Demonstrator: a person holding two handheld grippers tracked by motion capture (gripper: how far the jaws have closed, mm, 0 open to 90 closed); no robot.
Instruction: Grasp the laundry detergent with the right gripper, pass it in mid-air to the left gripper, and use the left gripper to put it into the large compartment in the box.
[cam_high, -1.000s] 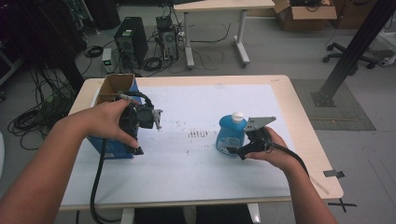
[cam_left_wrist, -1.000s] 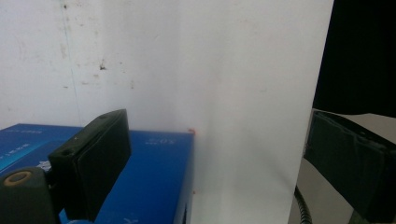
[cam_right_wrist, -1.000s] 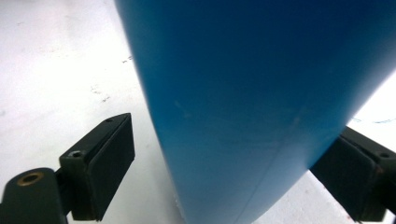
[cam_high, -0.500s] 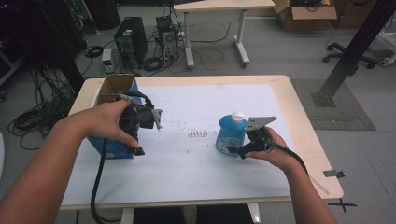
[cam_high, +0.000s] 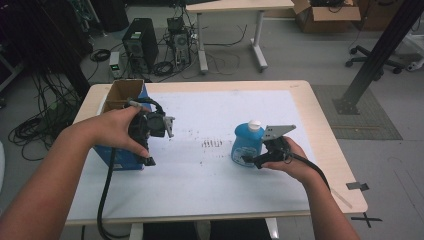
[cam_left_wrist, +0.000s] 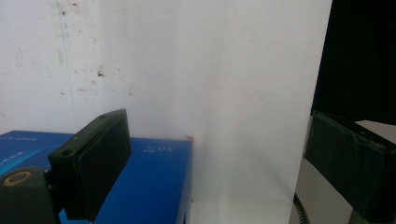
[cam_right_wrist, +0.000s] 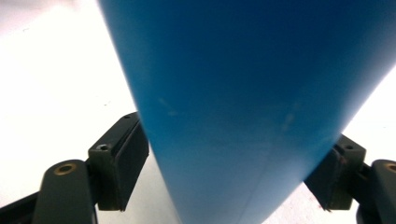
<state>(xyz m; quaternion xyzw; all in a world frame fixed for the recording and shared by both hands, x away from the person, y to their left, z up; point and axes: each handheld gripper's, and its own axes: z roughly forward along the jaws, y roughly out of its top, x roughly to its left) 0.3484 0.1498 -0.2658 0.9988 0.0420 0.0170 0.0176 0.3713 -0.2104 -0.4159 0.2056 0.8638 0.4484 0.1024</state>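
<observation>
A blue bottle (cam_high: 246, 145) with a white cap (cam_high: 254, 124) stands upright on the white sheet right of the table's middle. My right gripper (cam_high: 250, 160) reaches it from the near right, and its two jaws press on the sides of the bottle (cam_right_wrist: 243, 84). At the left, a hand holds my left gripper (cam_high: 145, 155) in the air over the near corner of a blue box (cam_high: 120, 161). In the left gripper view my left gripper (cam_left_wrist: 219, 126) is open with nothing between its jaws, above the box (cam_left_wrist: 154, 177) and the sheet.
The blue box has an open cardboard top (cam_high: 122, 92) and sits at the table's left edge. A white sheet (cam_high: 215, 110) covers most of the wooden table (cam_high: 325, 125), with dark specks (cam_high: 212, 143) at its middle. Computers, cables and another desk (cam_high: 235, 6) stand on the floor beyond.
</observation>
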